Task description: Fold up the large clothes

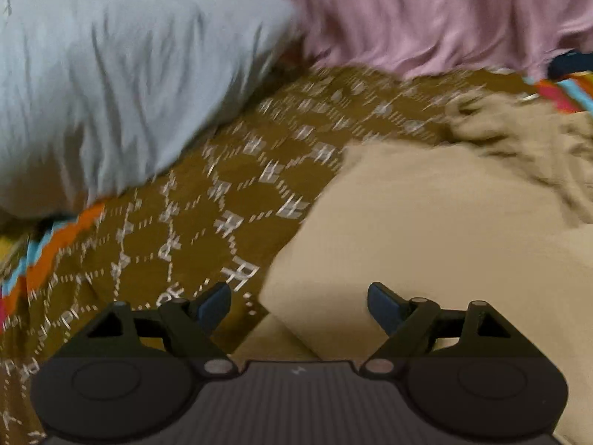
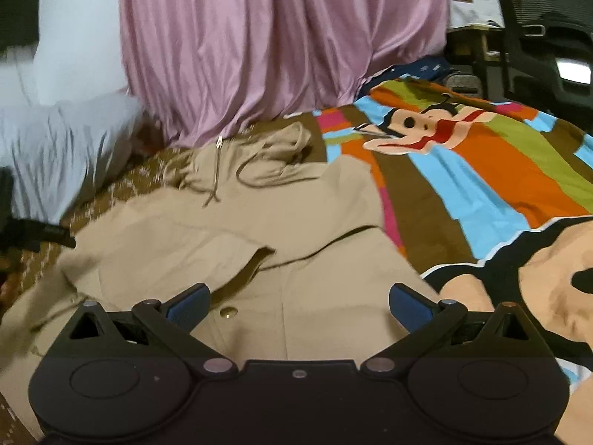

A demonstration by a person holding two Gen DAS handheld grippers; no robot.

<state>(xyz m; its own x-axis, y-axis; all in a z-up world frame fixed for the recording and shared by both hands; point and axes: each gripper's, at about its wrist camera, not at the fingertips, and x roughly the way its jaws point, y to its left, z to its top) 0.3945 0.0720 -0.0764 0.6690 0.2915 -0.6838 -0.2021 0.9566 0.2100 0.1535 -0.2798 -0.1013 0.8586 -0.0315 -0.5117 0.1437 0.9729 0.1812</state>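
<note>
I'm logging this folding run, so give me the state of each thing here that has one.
Left tool: open, holding nothing.
Right tool: open, holding nothing.
Beige hooded coat: lying on the bed, partly folded, rumpled.
Pink curtain: hanging down to the bed.
Grey pillow: resting on the bedspread.

Dim, warm indoor light, soft shadows, no glare. Left wrist view is motion-smeared, worst on the grey pillow (image 1: pixel 111 85) at 10 o'clock. Fisheye bending and black corners edge both views; a small bright patch (image 2: pixel 573 68) at 2 o'clock.
</note>
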